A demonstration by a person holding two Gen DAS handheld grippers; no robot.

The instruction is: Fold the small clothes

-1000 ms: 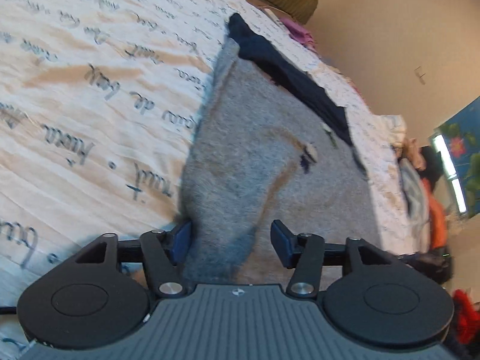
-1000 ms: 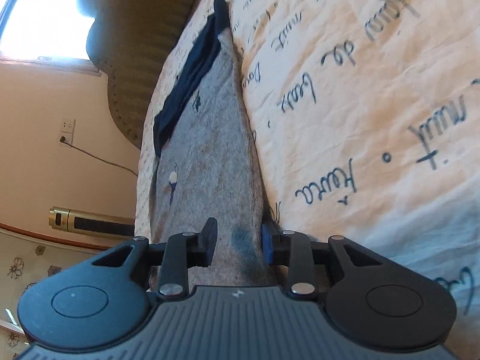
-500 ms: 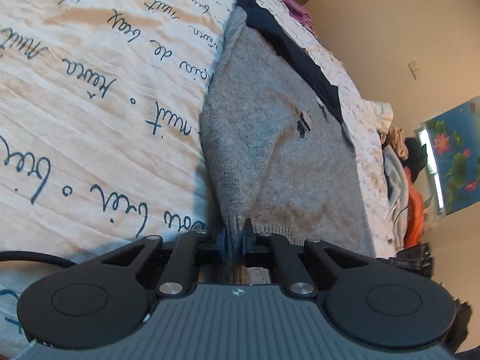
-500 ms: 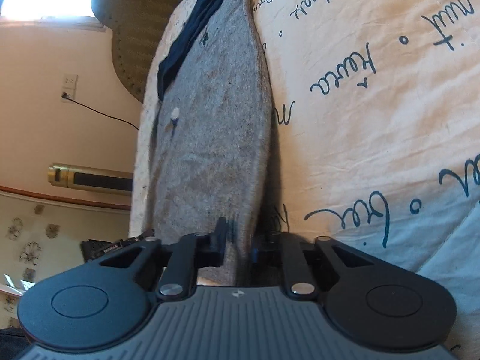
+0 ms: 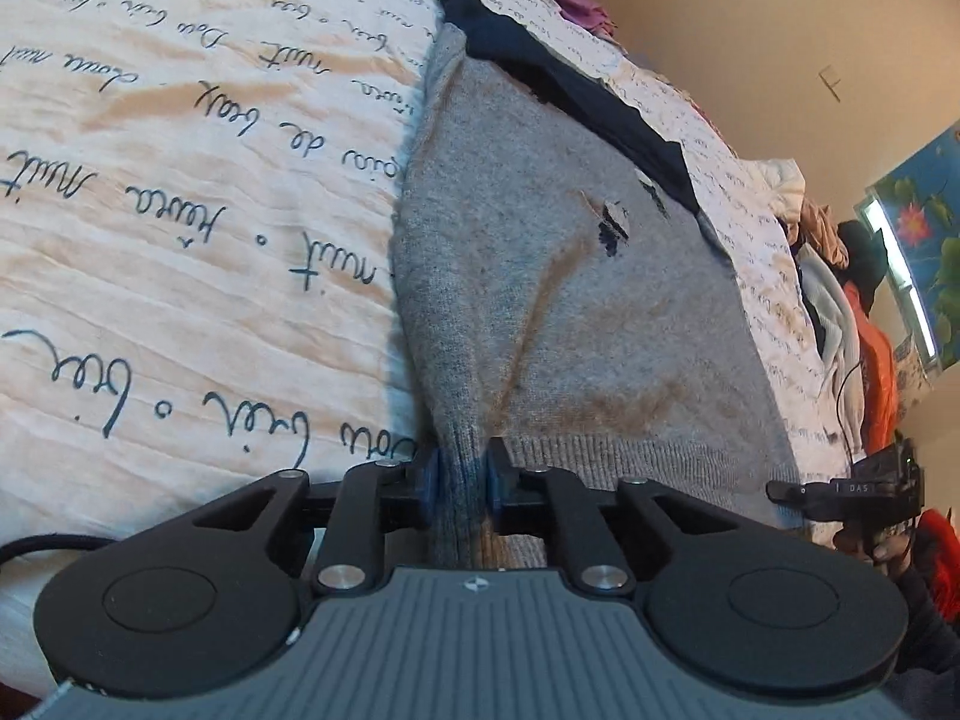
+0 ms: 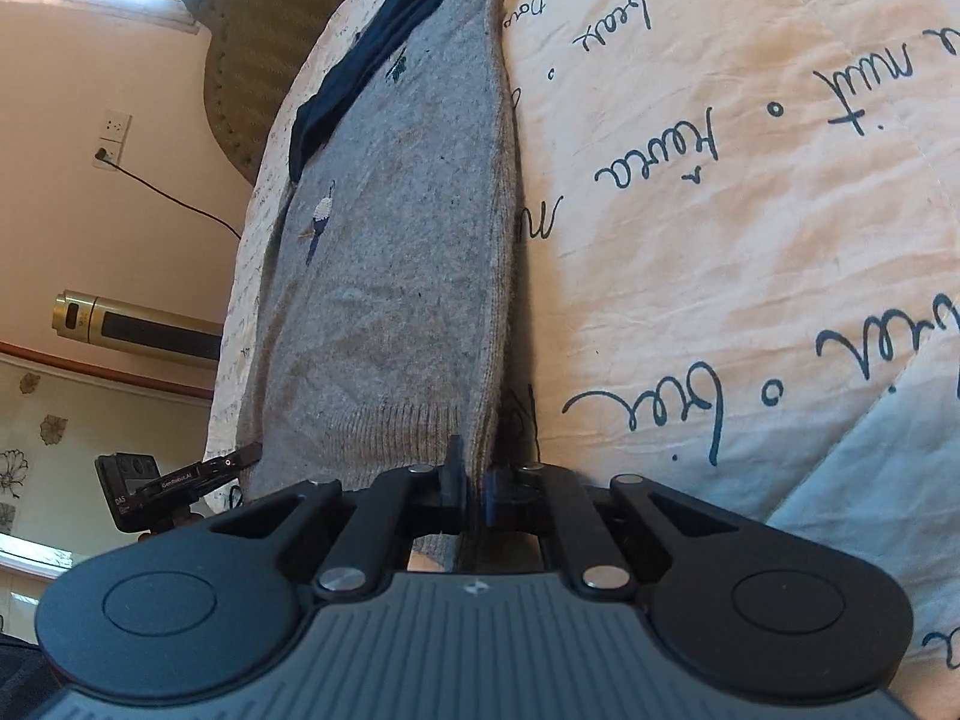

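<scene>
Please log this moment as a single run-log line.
left gripper: shut on grey sweater hem | right gripper: shut on hem | sweater flat on bedspread

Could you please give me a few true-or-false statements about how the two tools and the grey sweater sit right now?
1. The left tool is shut on the grey knitted sweater's ribbed hem. True.
2. The right tool hangs open above the sweater. False: it is shut on the hem.
3. A dark navy garment lies at the sweater's far end. True.
4. The sweater lies on a bare wooden floor. False: it lies on a cream bedspread with handwritten script.
</scene>
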